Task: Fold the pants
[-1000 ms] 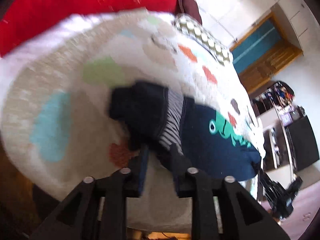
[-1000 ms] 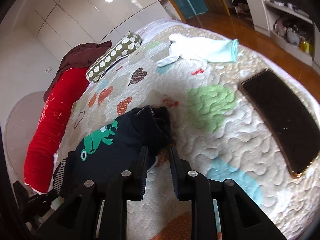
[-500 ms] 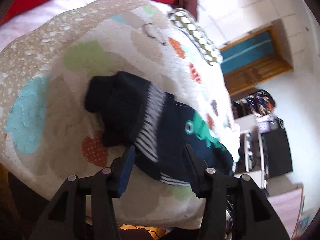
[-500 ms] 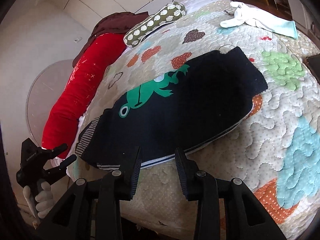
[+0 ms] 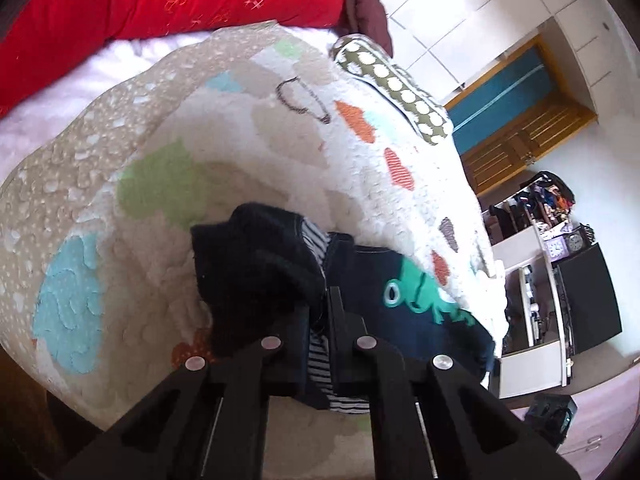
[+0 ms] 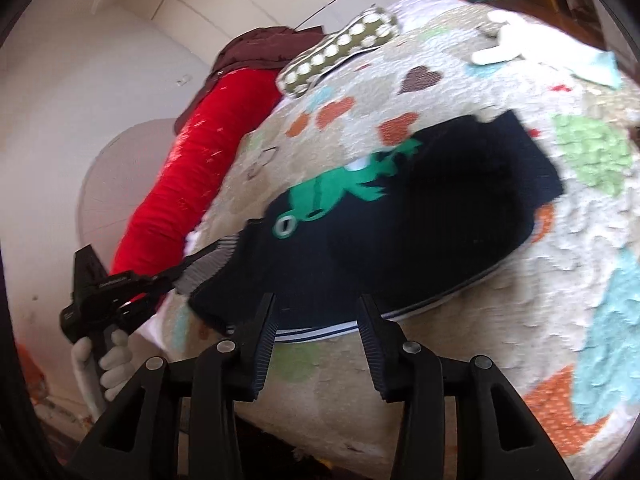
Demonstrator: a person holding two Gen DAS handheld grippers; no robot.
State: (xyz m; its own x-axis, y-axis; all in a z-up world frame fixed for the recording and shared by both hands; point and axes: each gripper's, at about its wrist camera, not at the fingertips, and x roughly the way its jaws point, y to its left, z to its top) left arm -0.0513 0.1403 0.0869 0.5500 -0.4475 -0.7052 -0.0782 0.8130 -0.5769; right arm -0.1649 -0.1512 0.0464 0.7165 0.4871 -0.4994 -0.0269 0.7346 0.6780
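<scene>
Since half a second ago our left gripper [image 5: 319, 308] has snapped shut from a wide stance; its fingers are now clamped on the striped waistband [image 5: 318, 354] of the pants [image 6: 420, 224], where before the band only lay between them. Our right gripper [image 6: 316, 316] has been opening and has swung in toward the near hem; its fingers stand apart, nothing pinched, just over the white-edged lower border of the cloth.

Going left to right in the right wrist view: a gloved hand [image 6: 110, 360] holds the left tool at the waistband end, then comes the green frog print [image 6: 336, 196], then the dark legs spread flat across the quilted bed cover [image 6: 480, 380], with a red bolster [image 6: 192, 168] lying behind.

We judge the pants light, soft and floppy. They will sag and bunch if lifted by one corner, so two grips are wanted. The knit waistband is thick and gives firm purchase; for the right fingers the doubled hem edge nearest them looks the best hold.
</scene>
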